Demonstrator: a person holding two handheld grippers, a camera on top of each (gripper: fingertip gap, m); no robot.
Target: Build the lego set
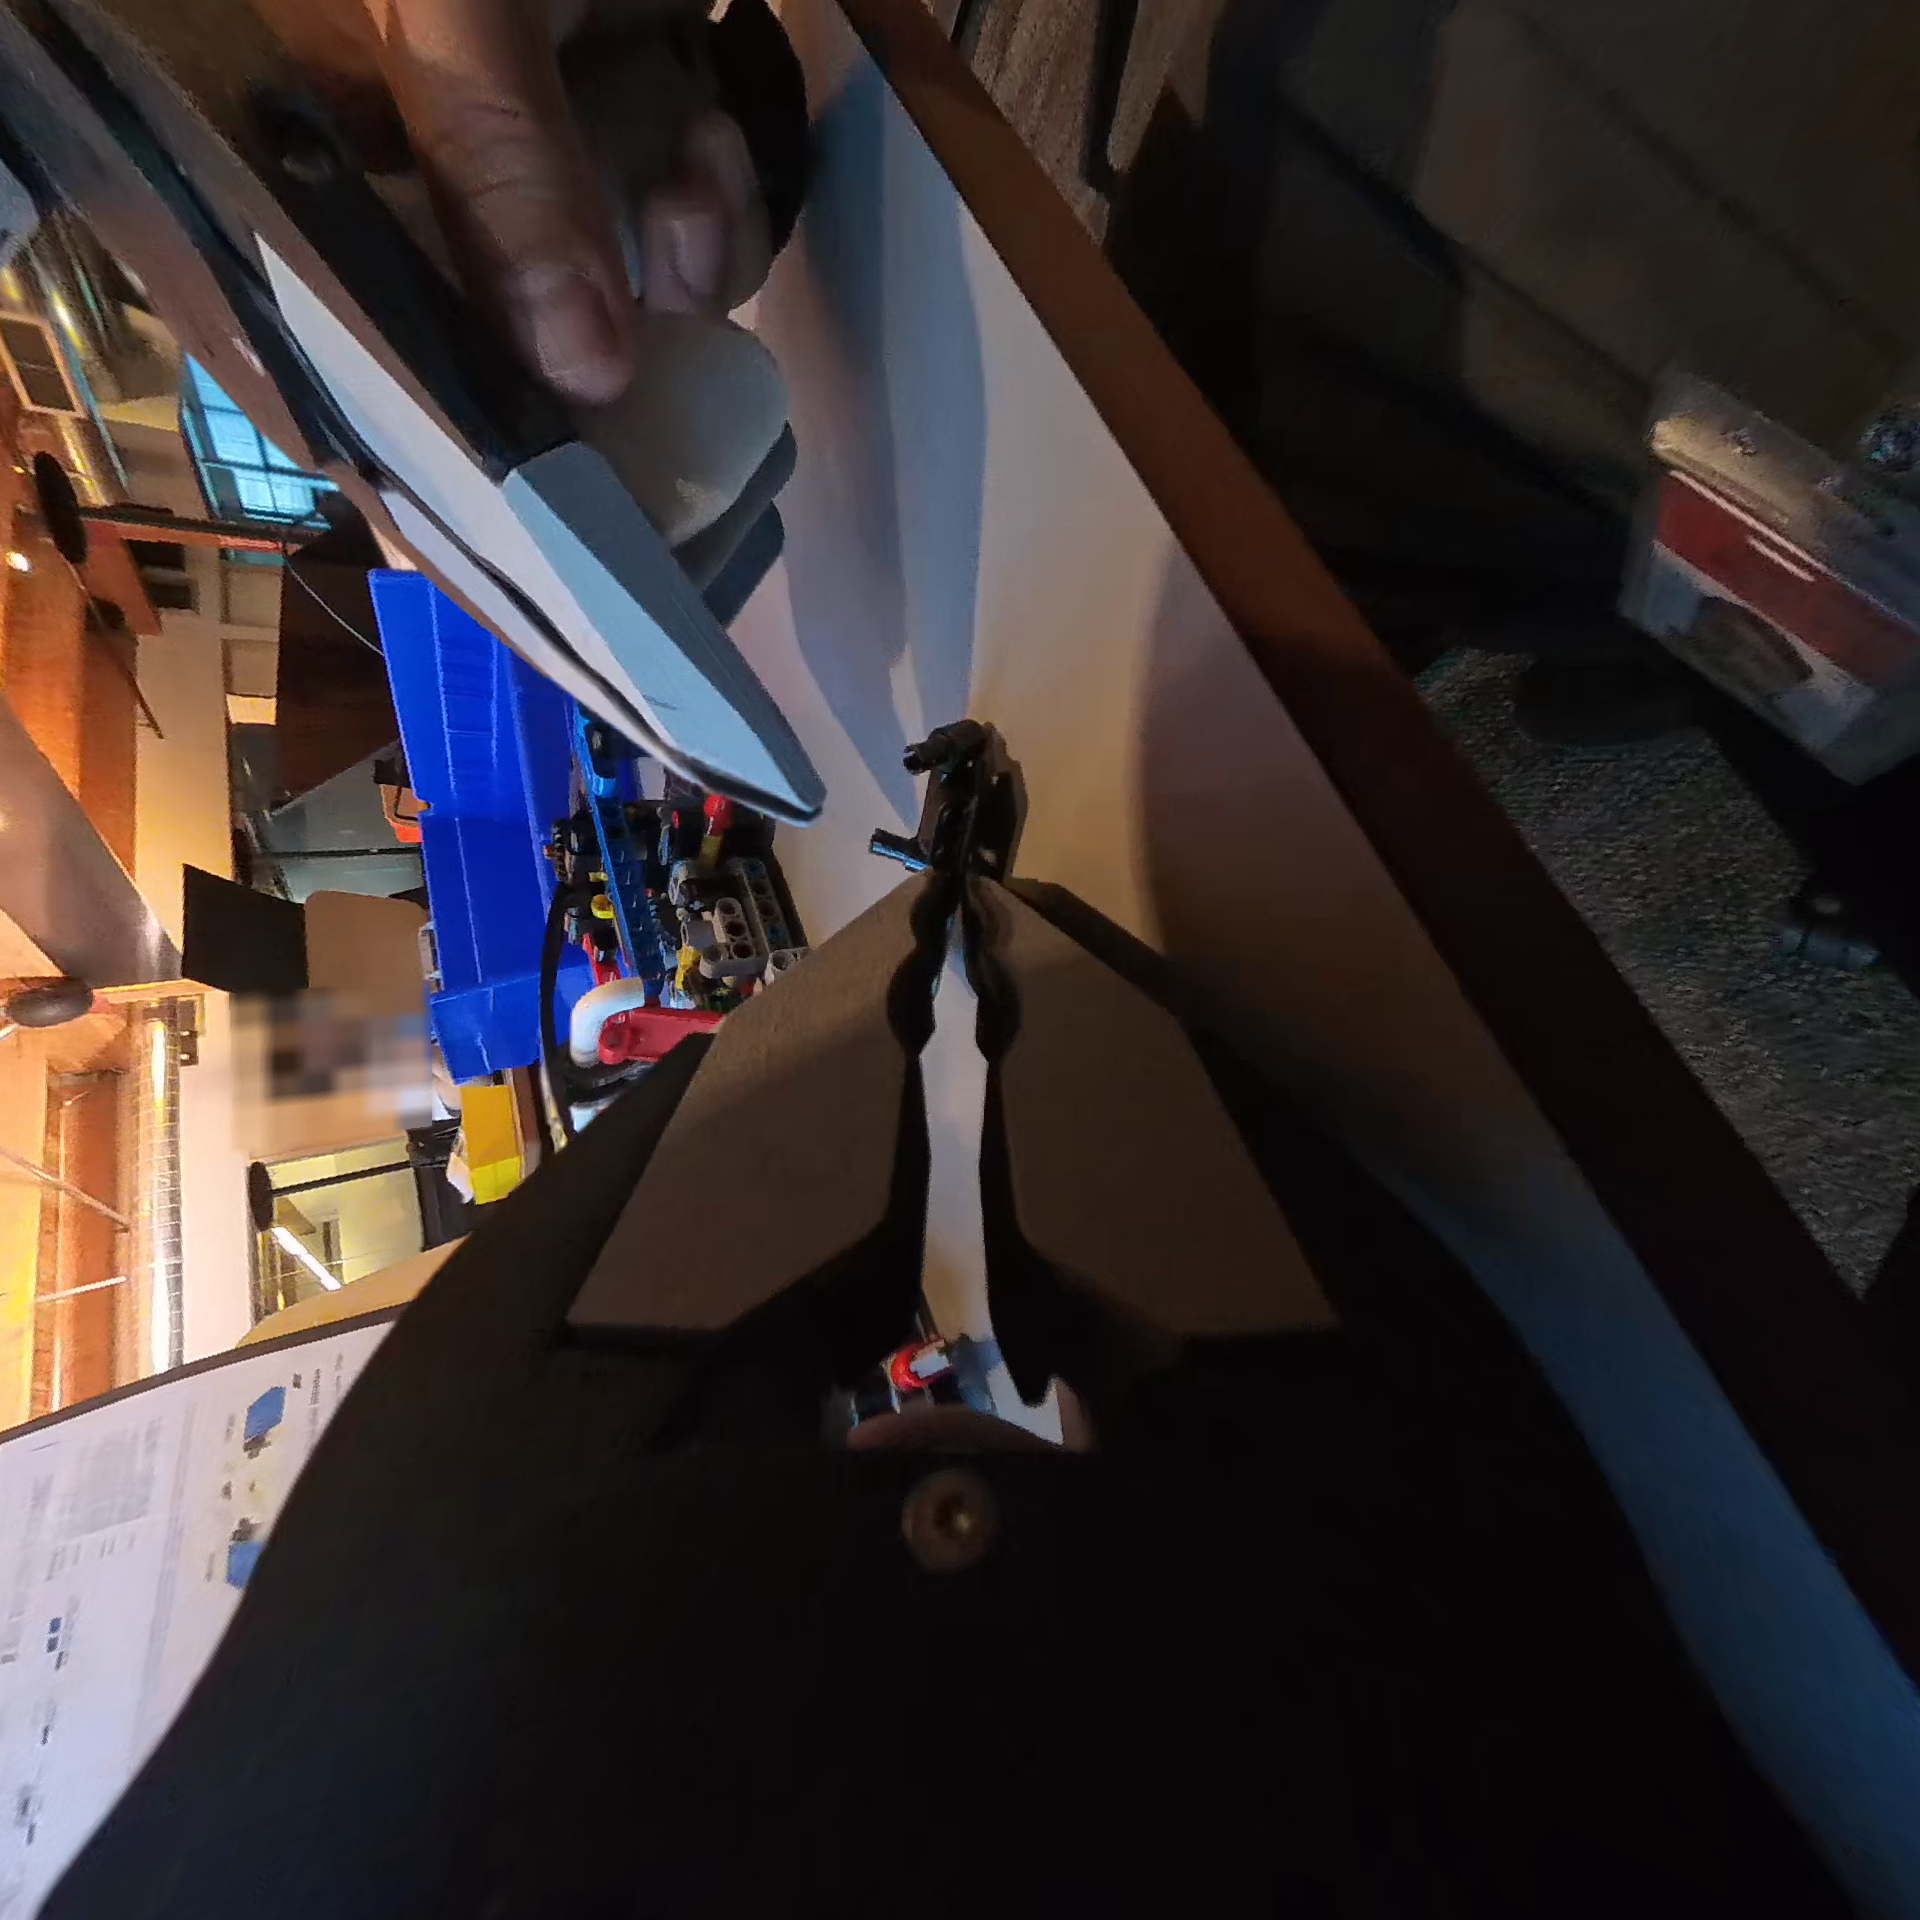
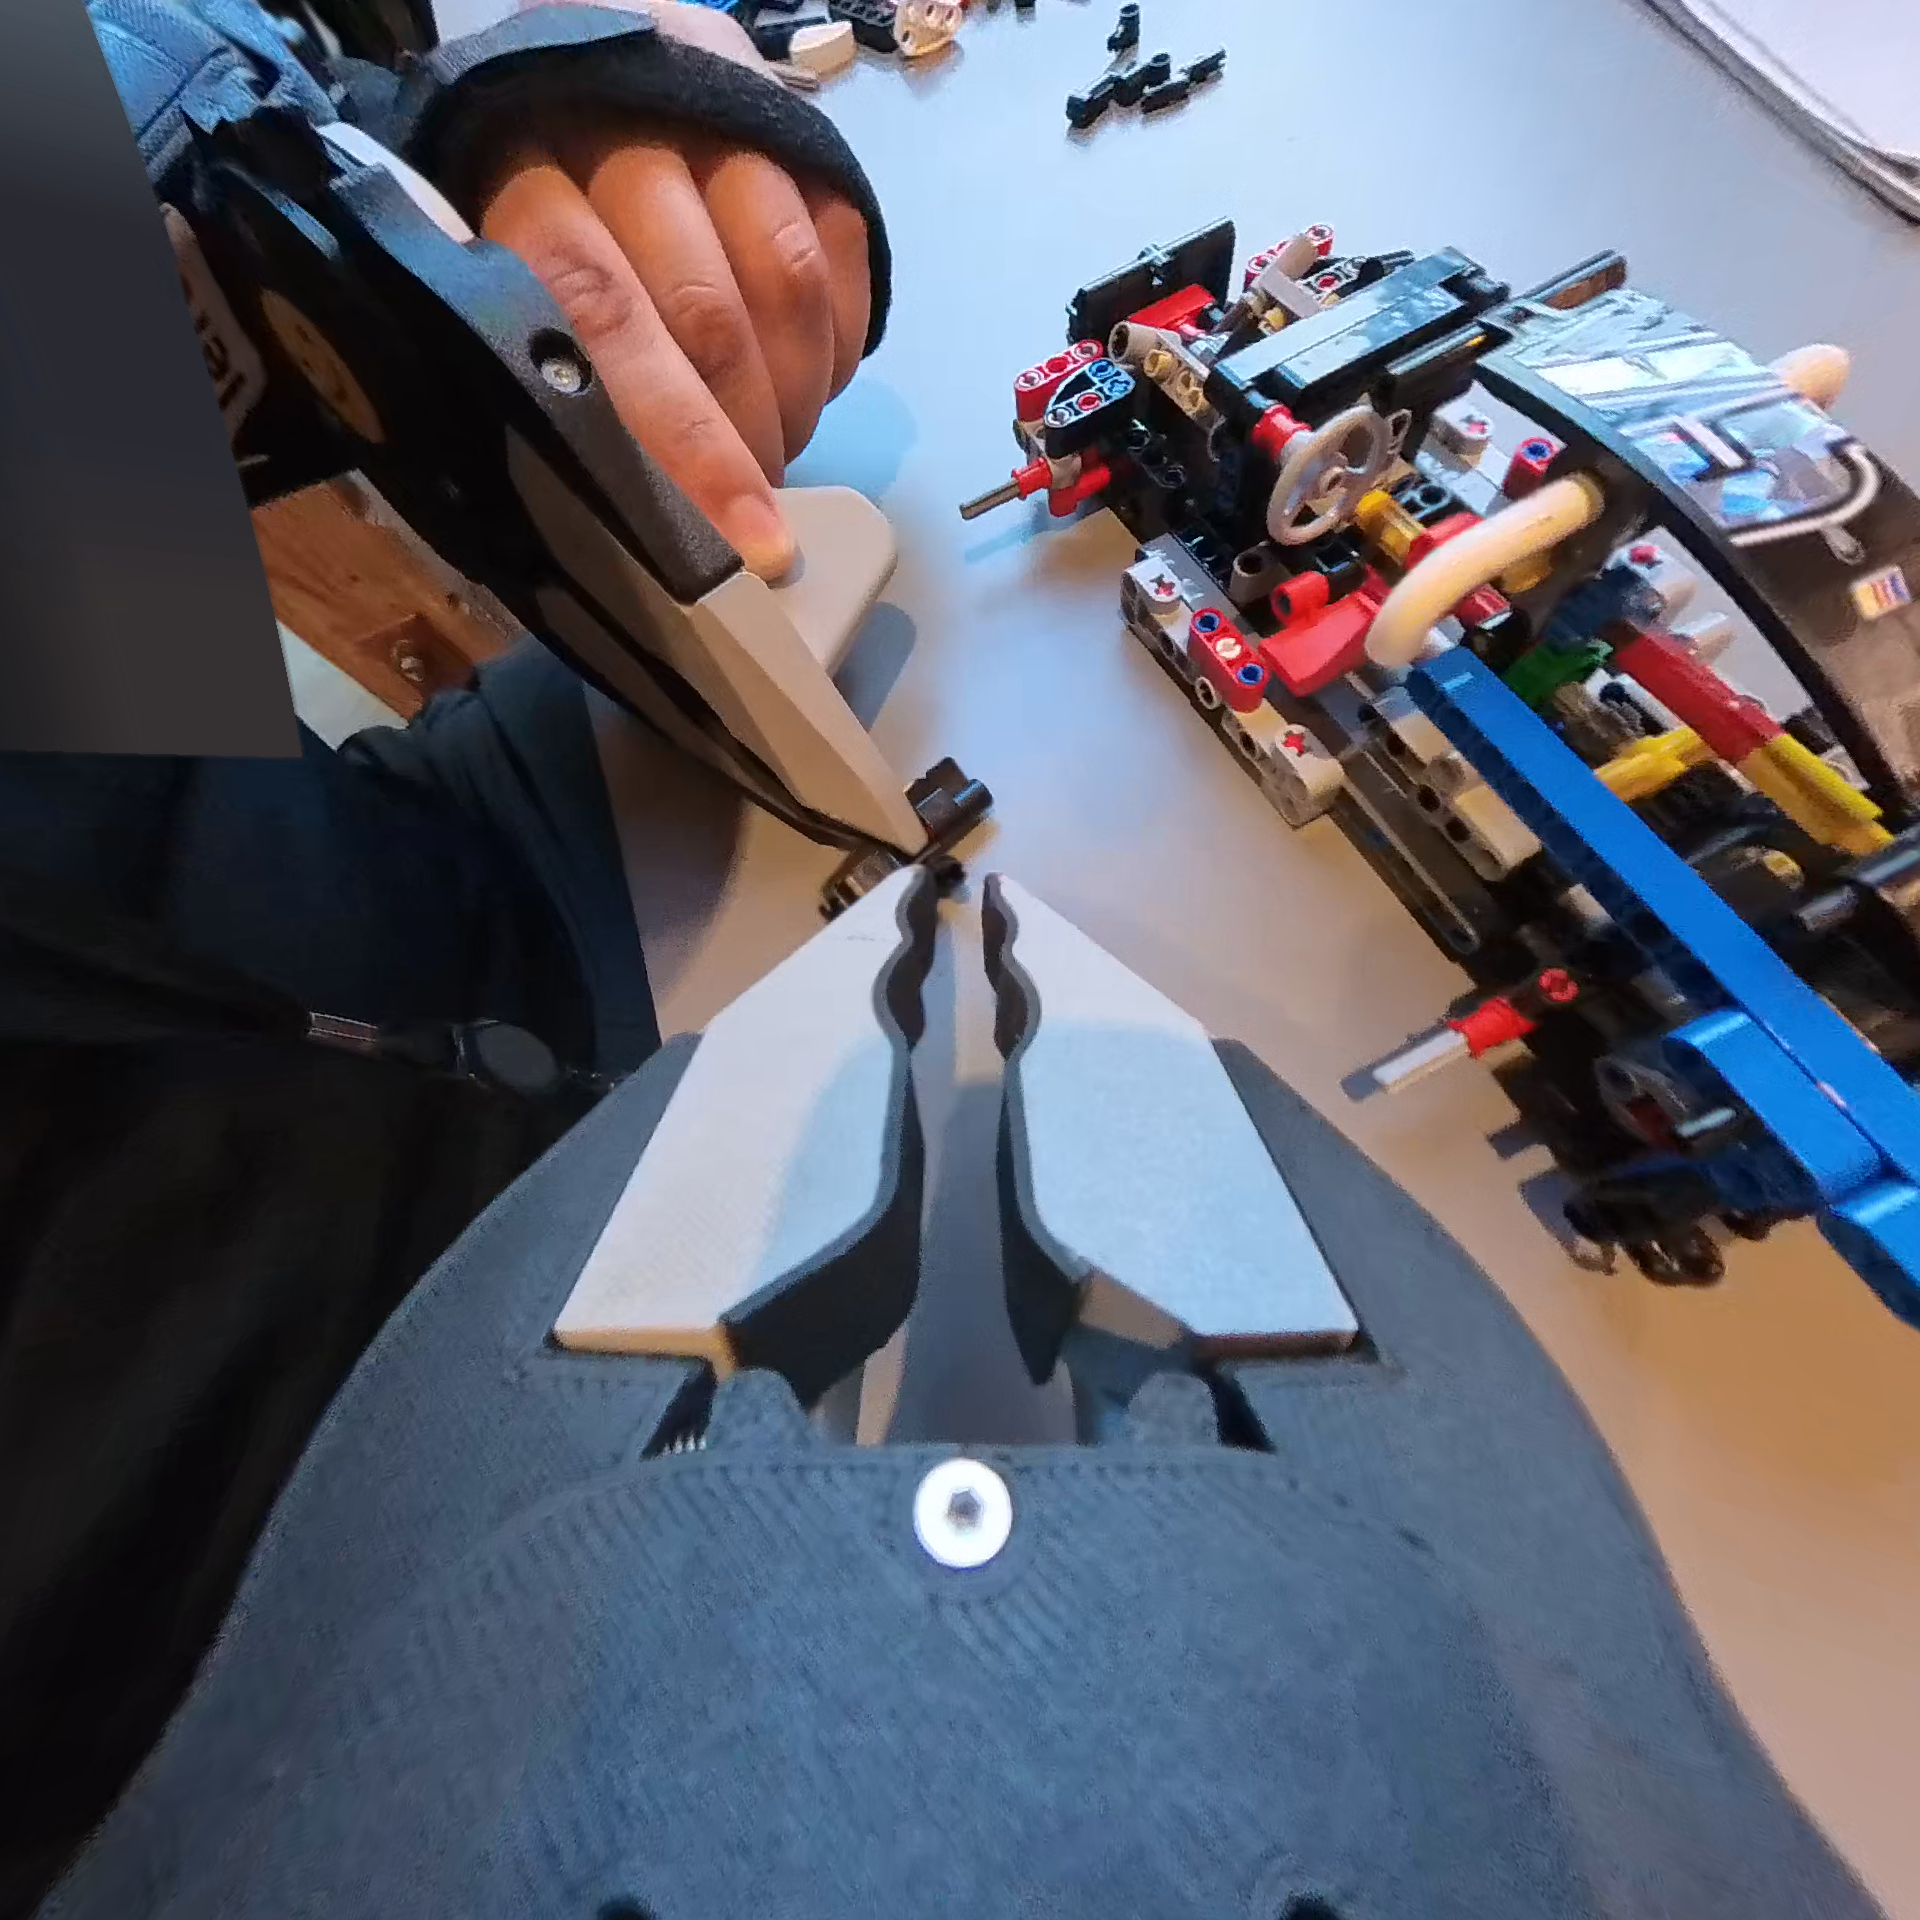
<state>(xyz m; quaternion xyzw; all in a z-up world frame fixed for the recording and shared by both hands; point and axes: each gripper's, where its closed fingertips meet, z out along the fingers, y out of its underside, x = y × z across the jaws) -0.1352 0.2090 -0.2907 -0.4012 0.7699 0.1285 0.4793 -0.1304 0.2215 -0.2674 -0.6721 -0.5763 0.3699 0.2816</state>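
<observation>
Lego piece: small, black, held above white table
Left gripper: fingers closed on the piece
Right gripper: fingers slightly apart, tips just beside piece
Lego car: on table, to the right

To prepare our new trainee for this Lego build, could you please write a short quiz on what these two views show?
1. True or false: the left tongs are shut on a small black piece.
2. The partly built model lies: A) on the table; B) in a blue bin; C) between the right tongs.
3. What colour is the long beam along the model's side?

Key: 1 true; 2 A; 3 blue.
</observation>
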